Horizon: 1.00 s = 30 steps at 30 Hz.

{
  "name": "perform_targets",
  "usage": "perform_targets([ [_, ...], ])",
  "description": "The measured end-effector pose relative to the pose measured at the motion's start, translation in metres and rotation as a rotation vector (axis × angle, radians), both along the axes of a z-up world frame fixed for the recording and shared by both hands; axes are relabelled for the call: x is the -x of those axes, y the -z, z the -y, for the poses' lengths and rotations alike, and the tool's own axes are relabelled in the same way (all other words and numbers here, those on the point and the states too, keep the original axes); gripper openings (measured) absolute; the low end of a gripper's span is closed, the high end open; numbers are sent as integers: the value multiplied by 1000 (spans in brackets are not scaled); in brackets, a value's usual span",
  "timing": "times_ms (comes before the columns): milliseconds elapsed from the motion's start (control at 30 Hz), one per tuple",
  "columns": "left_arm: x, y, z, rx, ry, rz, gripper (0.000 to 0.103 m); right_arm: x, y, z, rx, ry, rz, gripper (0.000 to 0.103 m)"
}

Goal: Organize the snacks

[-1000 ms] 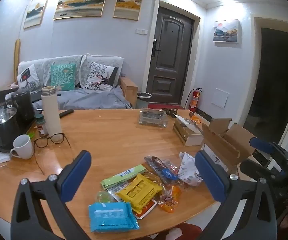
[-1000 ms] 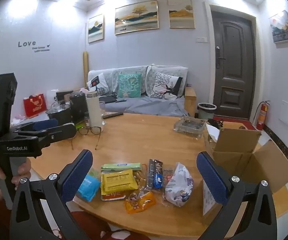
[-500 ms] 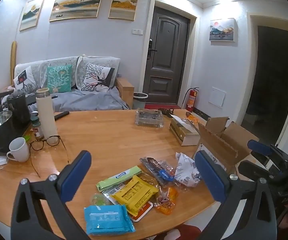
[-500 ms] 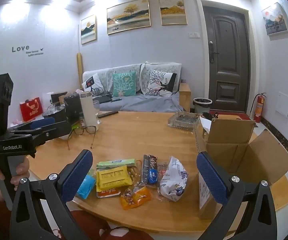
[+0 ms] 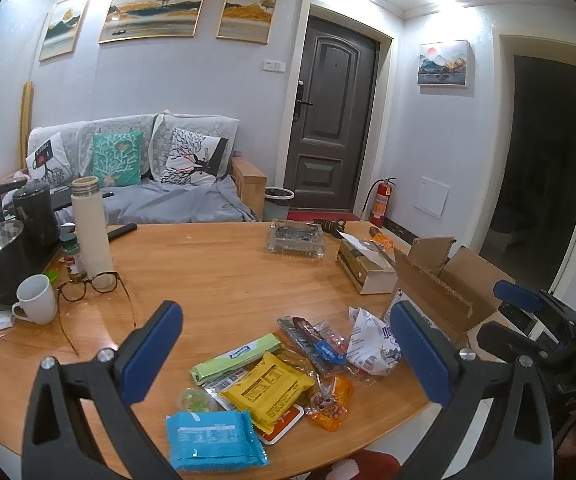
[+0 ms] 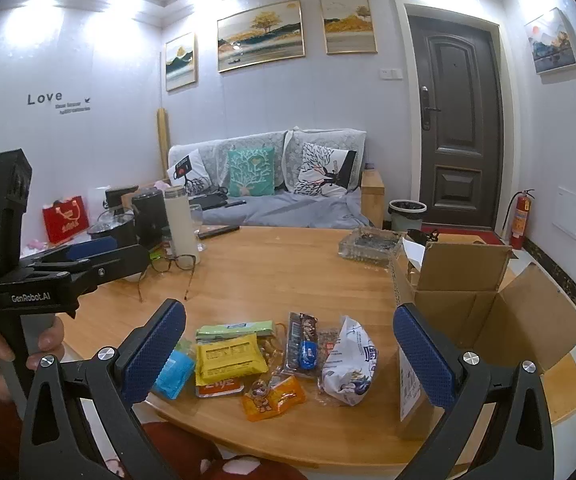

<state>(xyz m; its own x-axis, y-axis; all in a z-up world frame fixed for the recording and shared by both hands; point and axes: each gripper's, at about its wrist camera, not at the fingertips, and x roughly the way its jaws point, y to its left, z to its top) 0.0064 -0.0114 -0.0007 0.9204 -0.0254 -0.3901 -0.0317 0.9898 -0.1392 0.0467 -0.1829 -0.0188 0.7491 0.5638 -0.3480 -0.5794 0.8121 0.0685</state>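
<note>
A pile of snack packets lies near the table's front edge: a blue packet [image 5: 211, 438], a yellow packet [image 5: 267, 388], a green bar [image 5: 235, 358], an orange packet [image 5: 330, 402], a dark bar [image 5: 312, 342] and a white bag [image 5: 372, 344]. The right wrist view shows the yellow packet [image 6: 227, 360] and the white bag [image 6: 348, 364] too. An open cardboard box [image 6: 484, 312] stands right of the pile. My left gripper [image 5: 288, 356] is open and empty, above and before the pile. My right gripper [image 6: 288, 354] is open and empty, likewise held back from the pile.
On the round wooden table [image 5: 215, 276] stand a white mug [image 5: 37, 300], glasses [image 5: 89, 286], a white flask [image 5: 89, 230], black kettles [image 5: 33, 212], a glass ashtray [image 5: 296, 238] and a tissue box [image 5: 366, 270]. A sofa and a door lie behind.
Both grippers have shifted slightly, so the snack pile and box sit a little differently in view. Both stay open. Nothing on the table has moved.
</note>
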Motion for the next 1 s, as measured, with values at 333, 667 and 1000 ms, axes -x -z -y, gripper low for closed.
perform_targets([
  [333,2,-1,-1,-2,-1,9,102,0,0,0,1,1,0,103],
  [667,2,-1,0,0,1,9,102,0,0,0,1,0,0,103],
  [1000,2,-1,0,-4,-2,11,102,1,-2,1,-3,-2,-1,103],
])
